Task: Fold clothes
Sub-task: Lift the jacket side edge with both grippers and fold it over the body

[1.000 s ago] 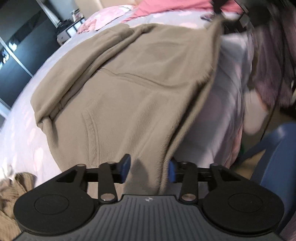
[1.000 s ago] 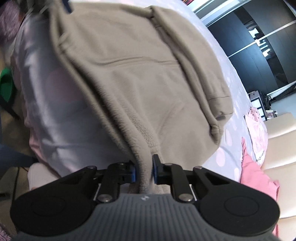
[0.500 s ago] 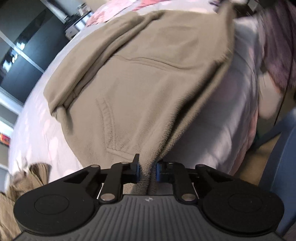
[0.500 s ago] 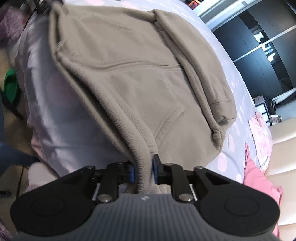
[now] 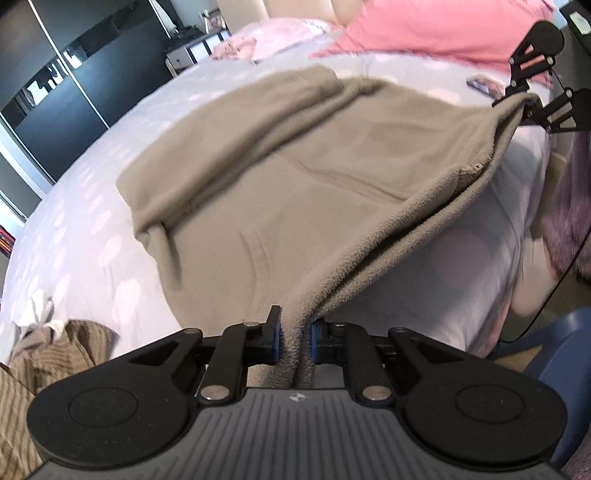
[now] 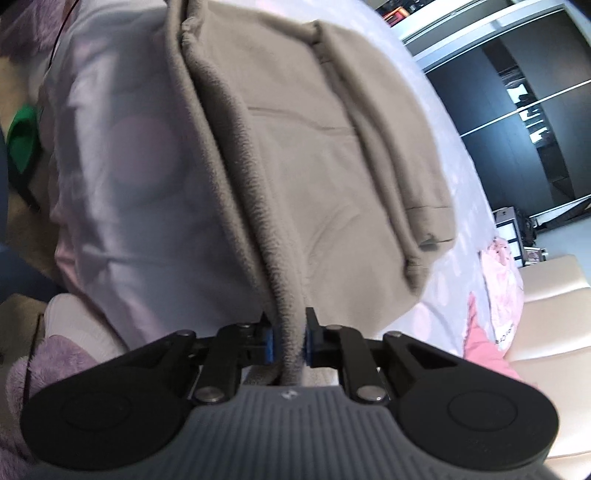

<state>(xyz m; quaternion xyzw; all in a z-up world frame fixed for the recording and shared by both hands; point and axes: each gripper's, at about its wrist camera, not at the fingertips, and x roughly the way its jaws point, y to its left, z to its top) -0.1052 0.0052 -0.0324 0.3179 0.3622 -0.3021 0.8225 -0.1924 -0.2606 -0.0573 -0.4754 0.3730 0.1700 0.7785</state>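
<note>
A beige fleece garment [image 5: 295, 184] lies spread on the bed, its near edge lifted off the bed's side. My left gripper [image 5: 294, 341] is shut on one end of that edge. My right gripper [image 6: 288, 345] is shut on the other end of the same edge; it also shows in the left wrist view [image 5: 532, 99] at the upper right. The garment [image 6: 325, 155] hangs taut between the two grippers, with a folded sleeve lying along its far side.
The bed [image 5: 92, 206] has a pale lilac cover with pink dots. A striped brown garment [image 5: 48, 354] lies at the lower left. Pink pillows [image 5: 424, 26] sit at the headboard. A blue chair [image 5: 565, 354] and a purple fluffy item [image 5: 576, 206] stand beside the bed.
My left gripper closed on the fleece edge, having been open around it a second ago. Both grippers have since lifted the edge, and the left view has swung up toward the headboard.
</note>
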